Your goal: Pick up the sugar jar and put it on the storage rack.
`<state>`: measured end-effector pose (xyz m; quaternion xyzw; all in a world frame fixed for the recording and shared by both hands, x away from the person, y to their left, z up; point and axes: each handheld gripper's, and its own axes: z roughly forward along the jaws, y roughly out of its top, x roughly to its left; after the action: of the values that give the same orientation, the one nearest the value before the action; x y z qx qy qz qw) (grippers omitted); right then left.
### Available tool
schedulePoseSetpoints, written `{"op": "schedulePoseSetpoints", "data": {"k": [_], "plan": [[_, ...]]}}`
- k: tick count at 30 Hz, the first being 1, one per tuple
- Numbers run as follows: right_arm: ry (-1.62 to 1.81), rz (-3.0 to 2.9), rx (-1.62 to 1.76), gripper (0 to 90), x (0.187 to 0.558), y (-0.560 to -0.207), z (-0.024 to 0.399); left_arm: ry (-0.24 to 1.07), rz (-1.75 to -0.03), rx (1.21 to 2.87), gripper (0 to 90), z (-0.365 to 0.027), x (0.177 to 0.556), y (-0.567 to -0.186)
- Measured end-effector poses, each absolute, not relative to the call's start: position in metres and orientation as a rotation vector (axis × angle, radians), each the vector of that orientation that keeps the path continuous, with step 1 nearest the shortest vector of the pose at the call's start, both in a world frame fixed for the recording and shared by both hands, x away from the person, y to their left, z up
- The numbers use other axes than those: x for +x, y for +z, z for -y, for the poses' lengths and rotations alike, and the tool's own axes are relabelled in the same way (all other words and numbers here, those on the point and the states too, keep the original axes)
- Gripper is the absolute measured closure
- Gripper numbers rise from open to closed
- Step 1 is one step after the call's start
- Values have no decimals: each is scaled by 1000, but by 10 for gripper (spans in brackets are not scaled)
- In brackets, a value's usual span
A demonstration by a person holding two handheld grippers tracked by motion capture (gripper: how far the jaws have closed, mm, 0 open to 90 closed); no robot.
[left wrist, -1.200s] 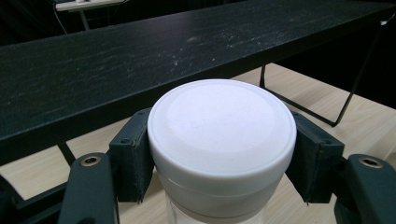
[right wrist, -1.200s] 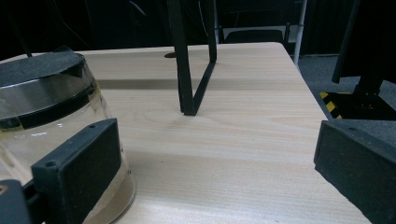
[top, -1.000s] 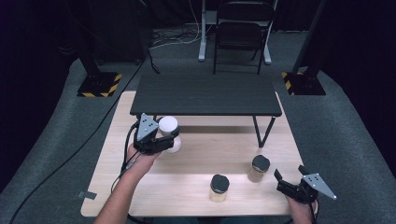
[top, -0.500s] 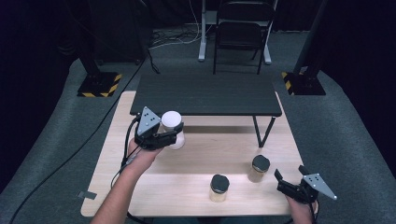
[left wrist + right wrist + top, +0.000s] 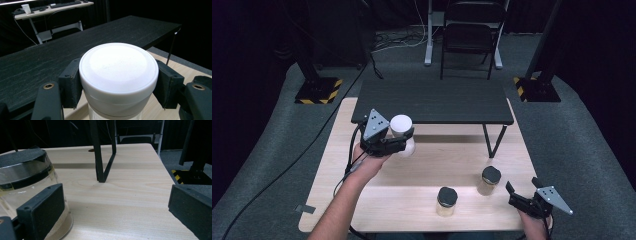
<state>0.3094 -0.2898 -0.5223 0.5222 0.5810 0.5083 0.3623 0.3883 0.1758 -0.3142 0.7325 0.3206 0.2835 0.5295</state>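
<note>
Item: white-lidded jar (image 5: 402,131), being held by its lid between the closed jaws of the left gripper (image 5: 393,138), clear of the light wooden table (image 5: 422,165) and just short of the black raised shelf (image 5: 432,102) ahead. Right gripper (image 5: 518,195) is resting with jaws wide and empty, a black-lidded jar (image 5: 27,192) sitting just beside its left jaw. Step judged: carrying the jar; next move is calling for setting it level on the shelf before releasing.

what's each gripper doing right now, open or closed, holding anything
Left gripper: closed on the white-lidded jar, held above the table.
Right gripper: open, holding nothing, beside a black-lidded jar.
</note>
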Motion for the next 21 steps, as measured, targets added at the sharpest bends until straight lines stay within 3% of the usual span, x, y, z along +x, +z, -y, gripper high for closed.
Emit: {"op": "schedulePoseSetpoints", "data": {"k": [21], "plan": [[1312,-1510,1333,0,310,-522,289,669,-747,1705,332,-168,395,-276]]}}
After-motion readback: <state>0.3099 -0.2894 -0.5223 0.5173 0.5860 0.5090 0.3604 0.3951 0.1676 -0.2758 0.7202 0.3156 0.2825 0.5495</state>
